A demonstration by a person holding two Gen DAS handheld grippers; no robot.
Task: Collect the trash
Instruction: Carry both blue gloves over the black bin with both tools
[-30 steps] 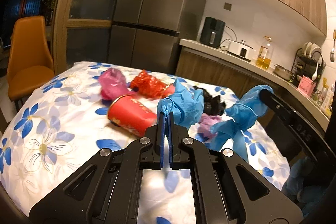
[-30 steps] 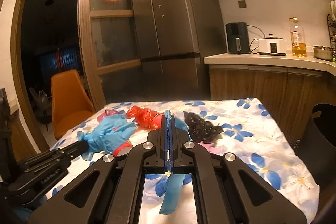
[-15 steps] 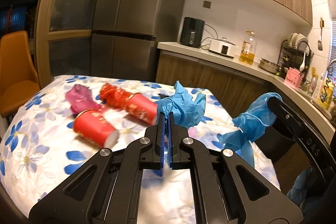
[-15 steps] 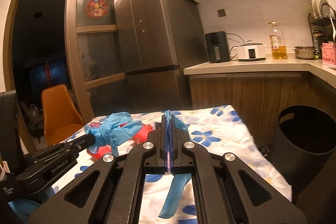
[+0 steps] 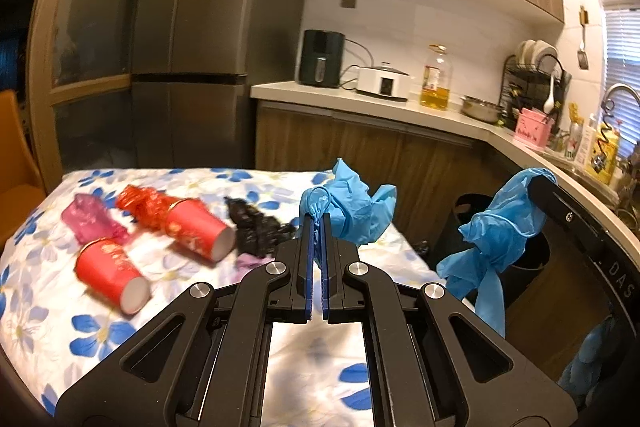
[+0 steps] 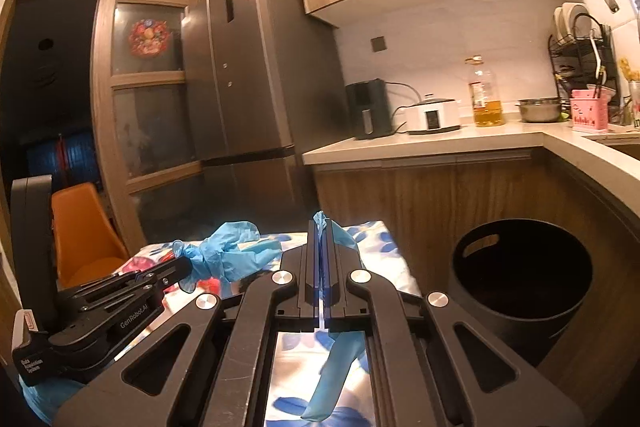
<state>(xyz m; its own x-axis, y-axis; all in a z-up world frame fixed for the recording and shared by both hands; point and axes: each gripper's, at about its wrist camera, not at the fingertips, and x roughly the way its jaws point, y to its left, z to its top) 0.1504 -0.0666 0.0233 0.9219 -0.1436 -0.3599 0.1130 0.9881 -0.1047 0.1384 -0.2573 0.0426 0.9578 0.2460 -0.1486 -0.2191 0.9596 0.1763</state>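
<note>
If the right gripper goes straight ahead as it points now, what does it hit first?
Probably the wooden cabinet front under the counter, past the table edge. The right gripper, shut on a blue glove, has the black bin off to its right. Depth is unclear.

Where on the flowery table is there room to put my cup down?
The near part of the flowery table, in front of the two red cups, is bare. The far middle is crowded: cups, red wrapper, pink bag, black bag.

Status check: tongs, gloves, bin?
Left tongs shut on crumpled blue glove. Right tongs shut on second blue glove. Black round bin open, path unobstructed.
</note>
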